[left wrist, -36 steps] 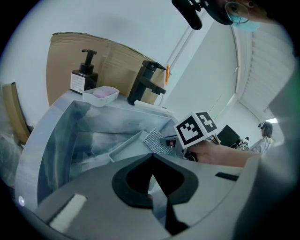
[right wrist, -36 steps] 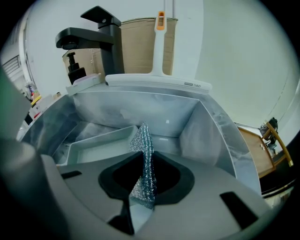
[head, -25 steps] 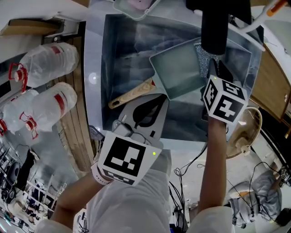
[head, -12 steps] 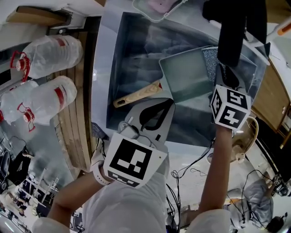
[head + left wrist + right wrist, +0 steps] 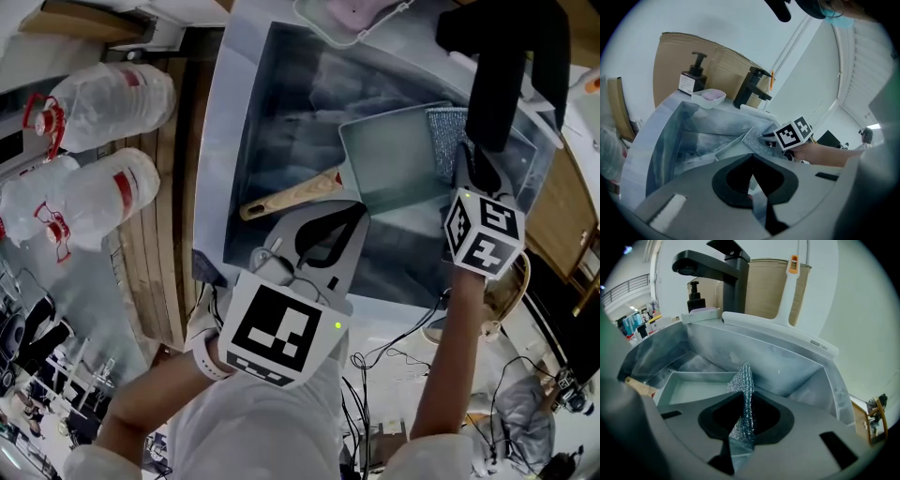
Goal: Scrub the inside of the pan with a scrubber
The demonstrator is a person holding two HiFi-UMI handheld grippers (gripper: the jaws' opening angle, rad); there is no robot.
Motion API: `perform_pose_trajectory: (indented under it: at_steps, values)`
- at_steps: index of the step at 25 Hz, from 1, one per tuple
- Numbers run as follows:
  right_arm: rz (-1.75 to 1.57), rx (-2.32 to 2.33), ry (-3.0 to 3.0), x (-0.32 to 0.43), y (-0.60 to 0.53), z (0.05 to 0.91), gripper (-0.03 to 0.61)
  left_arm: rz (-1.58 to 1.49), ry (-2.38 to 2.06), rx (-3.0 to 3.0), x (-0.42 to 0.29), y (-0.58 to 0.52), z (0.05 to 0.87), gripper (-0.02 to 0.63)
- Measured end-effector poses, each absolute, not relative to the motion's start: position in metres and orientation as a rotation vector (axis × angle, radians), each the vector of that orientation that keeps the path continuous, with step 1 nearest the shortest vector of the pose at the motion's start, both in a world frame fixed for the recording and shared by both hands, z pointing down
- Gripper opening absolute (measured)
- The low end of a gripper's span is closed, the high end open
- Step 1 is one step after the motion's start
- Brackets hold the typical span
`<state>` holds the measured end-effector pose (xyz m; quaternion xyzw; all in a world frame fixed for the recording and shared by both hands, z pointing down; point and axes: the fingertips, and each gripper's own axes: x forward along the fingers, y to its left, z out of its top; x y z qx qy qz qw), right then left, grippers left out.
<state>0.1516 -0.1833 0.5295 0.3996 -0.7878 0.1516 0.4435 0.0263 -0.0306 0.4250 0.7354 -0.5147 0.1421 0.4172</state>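
Observation:
A pale green square pan (image 5: 392,155) with a wooden handle (image 5: 291,195) lies in the steel sink (image 5: 281,94). My right gripper (image 5: 463,167) is shut on a silver mesh scrubber (image 5: 447,127), which it holds at the pan's right rim. In the right gripper view the scrubber (image 5: 743,385) stands upright between the jaws, with the pan (image 5: 696,391) below and to its left. My left gripper (image 5: 323,234) is shut on nothing and hovers over the sink's near edge, short of the handle. The left gripper view shows the pan (image 5: 726,145) and the scrubber (image 5: 754,139).
A black faucet (image 5: 717,268) stands behind the sink, with a soap dispenser (image 5: 691,77) and a soap dish (image 5: 708,97) beside it. A white squeegee (image 5: 787,310) rests on the sink's rim. Two large water bottles (image 5: 103,112) lie left of the sink.
The head view has drifted, so everything sits a little further right. The right gripper still holds the scrubber at the pan's right rim. The left gripper stays shut near the sink's front edge.

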Motion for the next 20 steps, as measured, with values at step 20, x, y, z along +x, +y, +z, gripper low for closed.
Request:
perform_pose_trajectory:
  at_steps: [20]
  values:
    - [0.554, 1.067, -1.899, 0.161, -0.147, 0.529, 0.061, 0.351, -1.273, 1.834, 0.028, -0.028, 0.428, -0.005]
